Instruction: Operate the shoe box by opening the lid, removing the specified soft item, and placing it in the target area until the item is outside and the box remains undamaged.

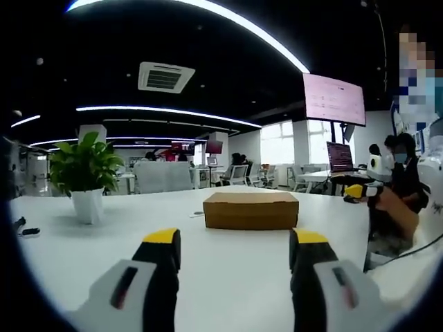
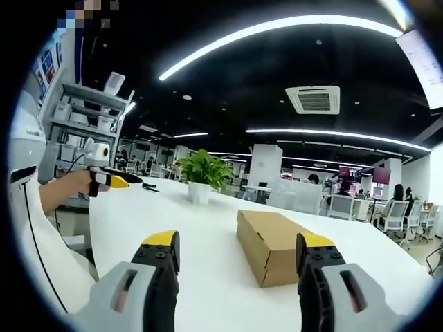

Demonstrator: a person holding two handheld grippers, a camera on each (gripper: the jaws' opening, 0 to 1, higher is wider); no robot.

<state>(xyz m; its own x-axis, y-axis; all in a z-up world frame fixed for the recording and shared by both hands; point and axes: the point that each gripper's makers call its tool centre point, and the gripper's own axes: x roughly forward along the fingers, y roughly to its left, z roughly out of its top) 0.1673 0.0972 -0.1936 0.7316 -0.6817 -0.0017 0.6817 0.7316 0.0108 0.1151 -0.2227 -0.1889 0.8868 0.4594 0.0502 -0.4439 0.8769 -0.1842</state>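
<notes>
- The shoe box (image 1: 251, 210) sits shut on the white bench (image 1: 104, 249), with bare bench all around it.
- The left claw (image 1: 235, 266) is wide open, holding nothing.
- The right claw (image 2: 239, 270) is wide open too, near the box's corner.
- A potted plant (image 1: 86, 176) stands well apart from the box.

Both views are lit from above by long curved ceiling light strips (image 1: 242, 28), which are blown out to pure white against a dark ceiling. The white surface (image 1: 228, 270) is rendered bright and evenly lit, with only a soft, short shadow seen under the cardboard box (image 1: 251, 210). Daylight is admitted through the far windows (image 1: 277, 142), which are overexposed. Straight lines are bent strongly toward the edges by the fisheye lens. Distant furniture is rendered soft and lacking detail.
</notes>
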